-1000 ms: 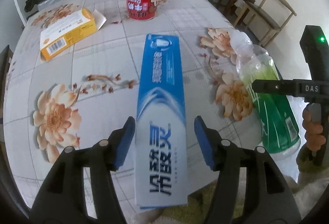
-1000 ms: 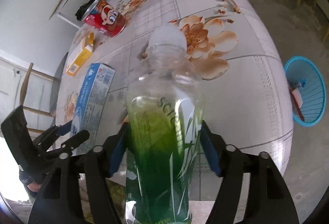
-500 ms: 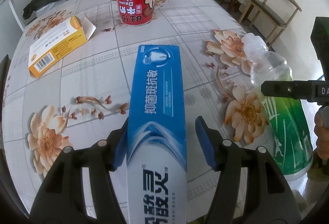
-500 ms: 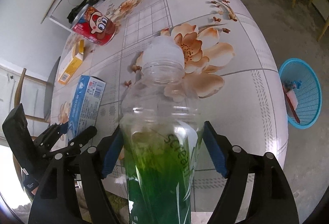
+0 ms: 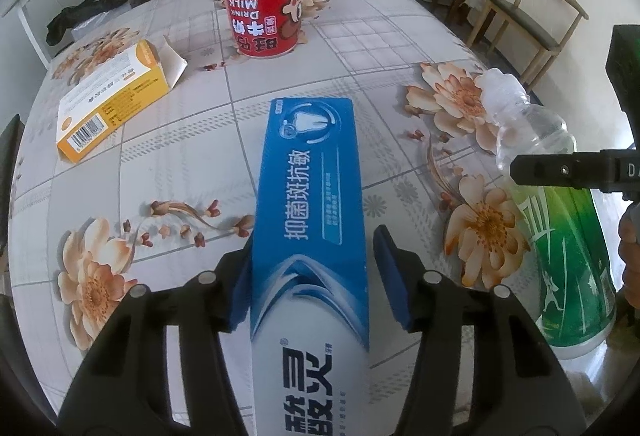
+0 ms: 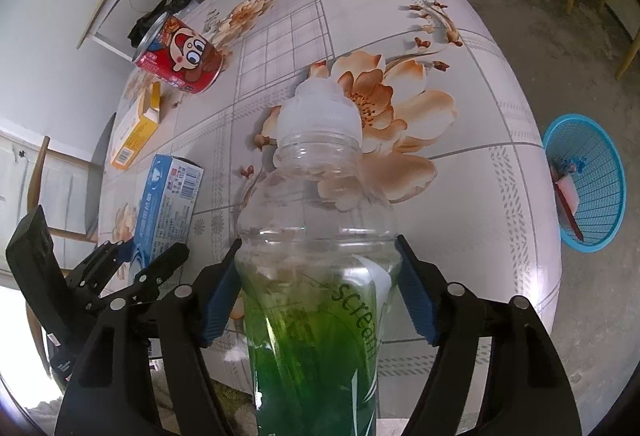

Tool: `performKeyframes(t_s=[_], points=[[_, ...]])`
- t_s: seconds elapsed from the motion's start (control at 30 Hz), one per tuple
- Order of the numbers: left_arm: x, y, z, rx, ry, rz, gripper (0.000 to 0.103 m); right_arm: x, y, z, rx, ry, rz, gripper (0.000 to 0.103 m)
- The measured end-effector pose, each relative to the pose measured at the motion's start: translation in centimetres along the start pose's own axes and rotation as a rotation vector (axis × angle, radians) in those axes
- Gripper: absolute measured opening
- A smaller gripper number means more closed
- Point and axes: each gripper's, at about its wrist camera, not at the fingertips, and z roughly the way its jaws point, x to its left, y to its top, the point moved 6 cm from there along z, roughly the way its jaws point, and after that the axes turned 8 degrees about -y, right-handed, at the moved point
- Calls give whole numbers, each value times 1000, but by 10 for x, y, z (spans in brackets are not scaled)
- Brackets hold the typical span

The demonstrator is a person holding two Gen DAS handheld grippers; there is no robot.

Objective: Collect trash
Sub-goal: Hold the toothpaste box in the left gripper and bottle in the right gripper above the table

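Note:
A blue toothpaste box [image 5: 310,220] lies on the flowered table [image 5: 168,164], and my left gripper [image 5: 316,280] straddles its near part. The left pad touches the box side; a small gap shows at the right pad. The box also shows in the right wrist view [image 6: 166,208]. My right gripper [image 6: 318,296] has both pads against a clear plastic bottle with a green label [image 6: 320,276], white cap pointing away. The bottle also shows in the left wrist view [image 5: 560,236].
A red milk-drink can [image 5: 262,4] stands at the far side, also in the right wrist view [image 6: 178,54]. An orange and white carton [image 5: 108,108] lies at the left. A blue basket [image 6: 588,182] sits on the floor right of the table. Chairs [image 5: 532,16] stand beyond.
Both grippers have slid further forward along their objects. The left pads have closed in on the toothpaste box. The right pads stay against the bottle.

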Motion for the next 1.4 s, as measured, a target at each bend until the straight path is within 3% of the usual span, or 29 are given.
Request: performKeyframes(t_s=[0.17,0.53,0.7,1.17,1.4], points=[[7,3,0,-7,1,-32,51,0,0,0,9,-5,-4,70],[6,2,2,3,54,11,51,-1,-5,-3,19,-15,-17,70],[12,1,-2,16,17,-29,53,-1,-7,-6,11,-23,-33,74],[15,2,1,27,36,13,59,1,-9,-2,17,-11,-37,74],[39,7,-9,33,-207,-138,59,-2,-9,-3,17,0,-23,74]])
